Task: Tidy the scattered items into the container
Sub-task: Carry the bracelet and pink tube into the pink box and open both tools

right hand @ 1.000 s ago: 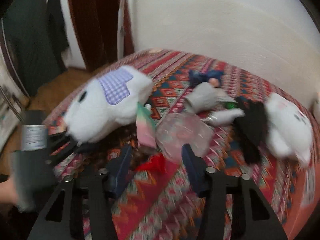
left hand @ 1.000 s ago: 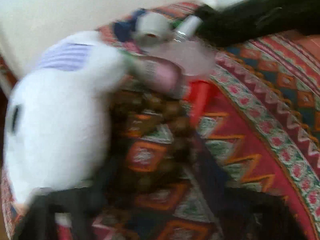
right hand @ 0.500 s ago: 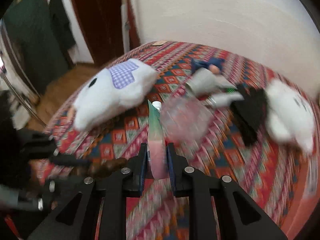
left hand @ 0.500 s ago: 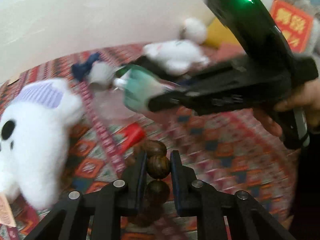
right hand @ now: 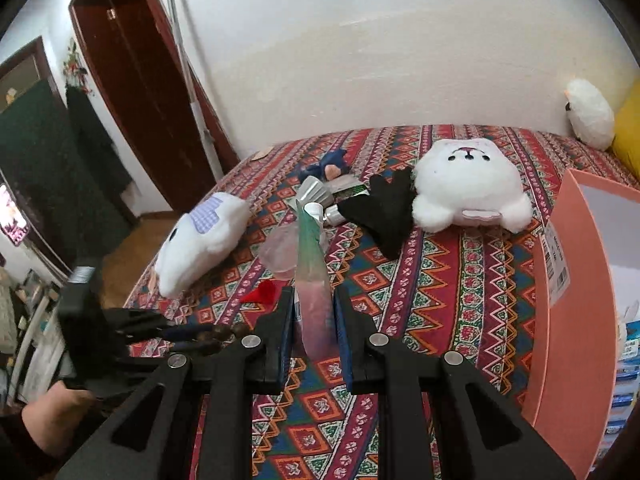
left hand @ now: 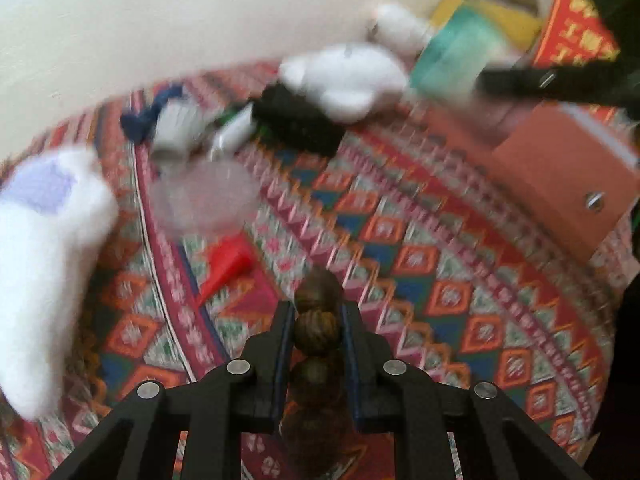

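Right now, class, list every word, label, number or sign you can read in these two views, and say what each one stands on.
No text can be read.
White label with barcode on the pink box: print too small.
Red cloth with yellow characters in the left wrist view: too blurred.
Tube held by the right gripper: no readable print.
Wooden bead string in the left gripper: no writing.

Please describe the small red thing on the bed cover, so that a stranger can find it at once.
On the patterned bed cover, find the long white plush with a lilac checked patch. Beside its near end lies a clear round dish, and next to that the small red cone, the only plain bright-red object there.
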### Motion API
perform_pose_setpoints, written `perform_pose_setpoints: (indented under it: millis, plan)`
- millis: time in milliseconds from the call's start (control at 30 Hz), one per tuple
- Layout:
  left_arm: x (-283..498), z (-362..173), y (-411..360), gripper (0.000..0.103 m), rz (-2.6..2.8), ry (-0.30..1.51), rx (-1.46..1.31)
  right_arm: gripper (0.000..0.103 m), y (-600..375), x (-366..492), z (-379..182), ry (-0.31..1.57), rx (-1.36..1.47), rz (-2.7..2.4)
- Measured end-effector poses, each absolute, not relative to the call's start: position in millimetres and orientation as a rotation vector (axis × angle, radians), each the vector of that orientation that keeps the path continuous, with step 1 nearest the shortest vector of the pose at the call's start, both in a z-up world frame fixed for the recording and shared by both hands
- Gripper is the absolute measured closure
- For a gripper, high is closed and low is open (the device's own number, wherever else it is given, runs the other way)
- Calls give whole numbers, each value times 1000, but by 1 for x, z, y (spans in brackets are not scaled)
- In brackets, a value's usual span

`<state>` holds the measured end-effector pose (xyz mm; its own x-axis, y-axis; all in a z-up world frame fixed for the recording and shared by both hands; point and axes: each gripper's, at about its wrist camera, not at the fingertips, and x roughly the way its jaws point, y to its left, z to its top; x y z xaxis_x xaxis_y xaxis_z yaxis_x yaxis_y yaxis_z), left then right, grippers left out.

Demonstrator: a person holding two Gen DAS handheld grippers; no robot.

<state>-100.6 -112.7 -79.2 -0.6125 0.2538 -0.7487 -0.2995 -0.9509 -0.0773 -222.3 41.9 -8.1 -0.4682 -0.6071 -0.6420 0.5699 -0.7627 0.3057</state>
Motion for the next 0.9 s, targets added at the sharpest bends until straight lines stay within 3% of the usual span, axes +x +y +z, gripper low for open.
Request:
perform_pose_setpoints:
  millis: [67, 133, 167, 200, 267, 333, 400, 600, 900]
  plan:
    - [-105, -91, -114, 84, 2588, 97, -1236, 83, 40, -217, -6, -41, 990, -2223]
    - [-108, -100, -118, 69, 2588, 88, -1267, 83, 36, -214, -6, -36, 991, -2205]
    - [-110, -105, -120, 54, 2588, 79, -1283, 82, 34, -213, -7, -35, 992, -2198]
    - [-111, -108, -121, 46, 2592, 77, -1294, 82, 32, -212, -8, -31, 992, -2193]
    - [-111, -111, -122, 45, 2589, 71, -1310, 82, 28, -211, -9, -23, 993, -2186]
    - [-109, -112, -120, 47, 2581, 76, -1318, 82, 27, -211, -11, -12, 997, -2187]
    - [-111, -117, -119, 85, 2577, 95, -1347, 82, 26, -212, -14, -8, 1001, -2189]
    - [-111, -125, -116, 86, 2595, 103, -1359, 82, 28, -213, -15, -16, 998, -2195]
    - [-90, -62, -123, 86, 2514, -288, -1112, 82, 41, -210, 0, -45, 931, -2225]
